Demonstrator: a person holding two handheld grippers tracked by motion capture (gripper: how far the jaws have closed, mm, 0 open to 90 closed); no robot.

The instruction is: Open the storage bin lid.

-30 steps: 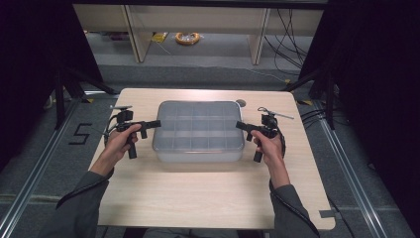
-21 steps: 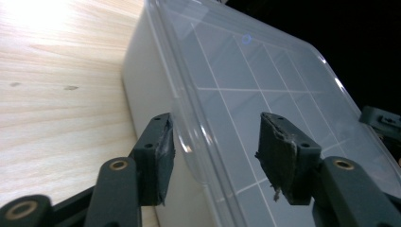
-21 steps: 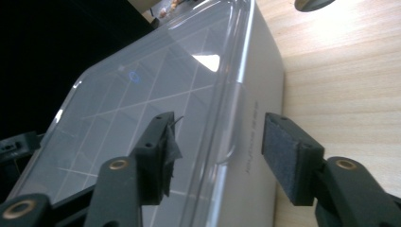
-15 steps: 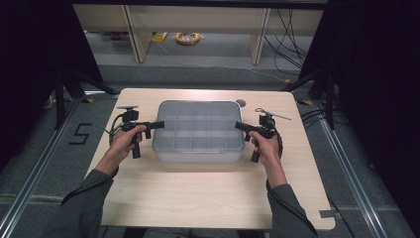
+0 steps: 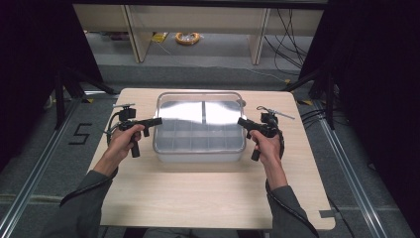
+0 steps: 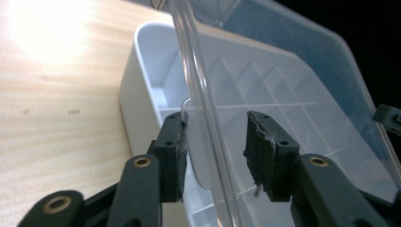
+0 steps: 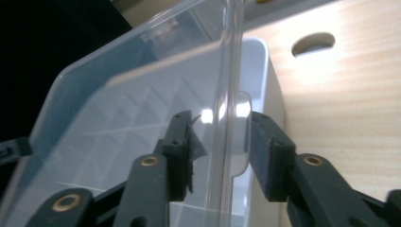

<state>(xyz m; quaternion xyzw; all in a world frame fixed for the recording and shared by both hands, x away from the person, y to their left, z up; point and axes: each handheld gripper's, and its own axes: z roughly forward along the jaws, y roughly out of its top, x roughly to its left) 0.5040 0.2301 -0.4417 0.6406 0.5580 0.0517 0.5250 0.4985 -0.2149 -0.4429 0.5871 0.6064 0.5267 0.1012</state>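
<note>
Both your grippers are straddling the clear lid's side edges over the white compartment box.

You are holding the left gripper (image 6: 215, 151) with its jaws parted around the lid (image 6: 293, 71), gripping nothing; the right gripper (image 7: 220, 151) is gaping likewise across the opposite edge. The box (image 5: 198, 141) is sitting mid-table (image 5: 208, 198), lid tilting up at its far side. A black "5" (image 5: 80, 134) is showing on the floor.

Pale wooden table (image 5: 198, 198) carries one white compartment box (image 5: 198, 148) at its middle
</note>
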